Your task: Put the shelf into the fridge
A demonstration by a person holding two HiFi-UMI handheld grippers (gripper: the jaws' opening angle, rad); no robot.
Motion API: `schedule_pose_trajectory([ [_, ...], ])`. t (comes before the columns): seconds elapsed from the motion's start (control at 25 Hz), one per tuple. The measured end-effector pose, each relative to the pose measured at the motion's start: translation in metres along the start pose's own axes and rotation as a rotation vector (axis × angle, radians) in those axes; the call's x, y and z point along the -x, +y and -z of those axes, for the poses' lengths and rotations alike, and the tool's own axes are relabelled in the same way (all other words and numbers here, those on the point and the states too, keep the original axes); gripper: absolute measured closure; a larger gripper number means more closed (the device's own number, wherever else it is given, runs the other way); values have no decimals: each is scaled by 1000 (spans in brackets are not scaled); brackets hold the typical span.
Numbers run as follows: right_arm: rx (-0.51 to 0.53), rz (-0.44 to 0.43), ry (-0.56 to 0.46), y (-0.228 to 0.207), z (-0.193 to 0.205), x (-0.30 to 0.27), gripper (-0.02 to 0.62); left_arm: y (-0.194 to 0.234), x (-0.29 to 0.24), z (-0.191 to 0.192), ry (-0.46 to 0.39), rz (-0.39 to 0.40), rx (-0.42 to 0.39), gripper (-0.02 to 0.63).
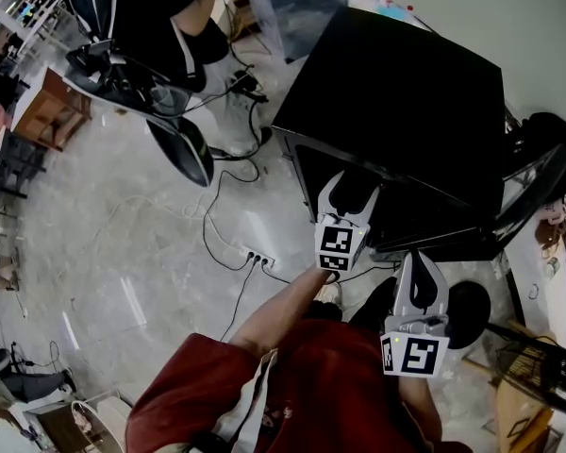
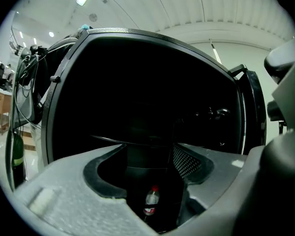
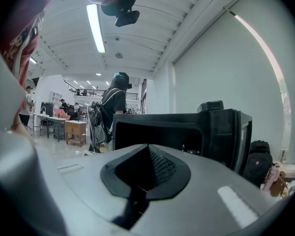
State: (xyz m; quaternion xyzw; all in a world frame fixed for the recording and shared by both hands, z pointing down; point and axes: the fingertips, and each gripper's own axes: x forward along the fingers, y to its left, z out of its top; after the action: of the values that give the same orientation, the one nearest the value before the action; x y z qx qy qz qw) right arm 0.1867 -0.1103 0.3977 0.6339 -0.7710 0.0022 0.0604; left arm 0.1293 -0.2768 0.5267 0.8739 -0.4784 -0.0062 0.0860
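Note:
The black fridge (image 1: 396,83) stands at the upper right in the head view, with its door (image 1: 528,196) swung open to the right. My left gripper (image 1: 352,187) is open at the fridge's mouth, its jaws pointing into the dark inside (image 2: 147,82). A thin pale shelf edge (image 2: 108,139) crosses that dark space just above the jaws. Low between the jaws stands a small red-capped bottle (image 2: 151,200). My right gripper (image 1: 417,258) is shut, nearer to me and short of the fridge front (image 3: 162,127). I see nothing between its pads.
A power strip (image 1: 258,260) with trailing cables lies on the floor left of the fridge. A person in black (image 1: 151,8) and a dark chair (image 1: 141,88) are at the upper left. A green bottle (image 2: 17,154) stands beside the fridge. A black bag (image 3: 255,161) sits right of the door.

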Motion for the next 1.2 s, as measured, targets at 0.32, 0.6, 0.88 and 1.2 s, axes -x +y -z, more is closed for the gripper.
schedule_pose_trajectory([
  [0.32,4,6,12,-2,2,-1,595,1,-11,6,29,12,-34,295],
  [0.6,13,-4,16,8,3,-4,595,8,-17,4,48,12,-32,284],
  [0.88,15,4,24,0,8,-9,595,9,-39,10,72,8,-18,284],
  [1.2,18,5,23,1,8,-11,595,10,-37,7,59,8,-16,284],
])
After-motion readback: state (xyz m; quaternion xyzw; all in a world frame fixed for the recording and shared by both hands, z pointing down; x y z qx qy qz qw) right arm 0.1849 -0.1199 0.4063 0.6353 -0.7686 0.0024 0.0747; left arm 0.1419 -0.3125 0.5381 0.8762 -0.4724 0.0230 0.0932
